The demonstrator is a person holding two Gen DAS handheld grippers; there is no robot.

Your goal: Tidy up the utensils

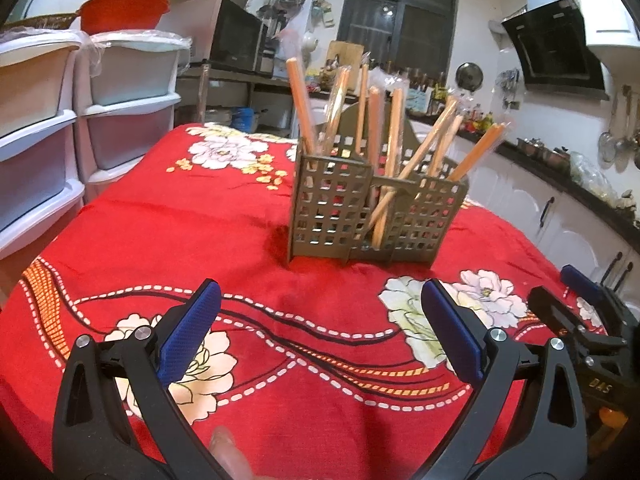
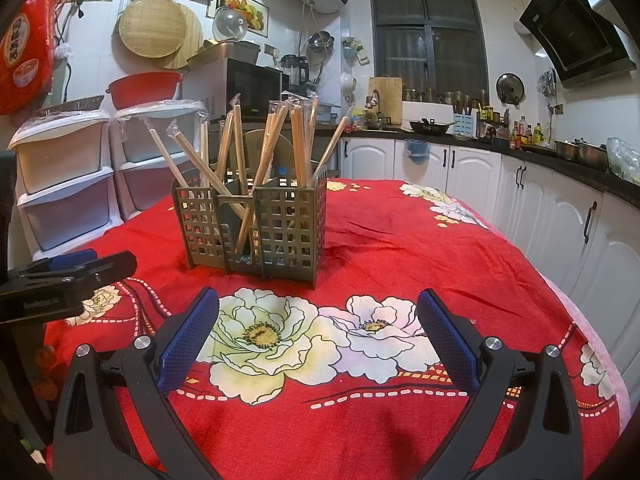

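Observation:
A grey lattice utensil caddy stands on the red floral tablecloth, also in the right wrist view. Several plastic-wrapped wooden chopstick pairs stand tilted in its compartments; they also show in the right wrist view. My left gripper is open and empty, low over the cloth in front of the caddy. My right gripper is open and empty, also in front of the caddy. The right gripper shows at the left view's right edge; the left gripper shows at the right view's left edge.
White plastic drawer units stand left of the table, a red basin on top. A microwave sits behind. A kitchen counter with white cabinets runs along the right. The tablecloth covers the whole table.

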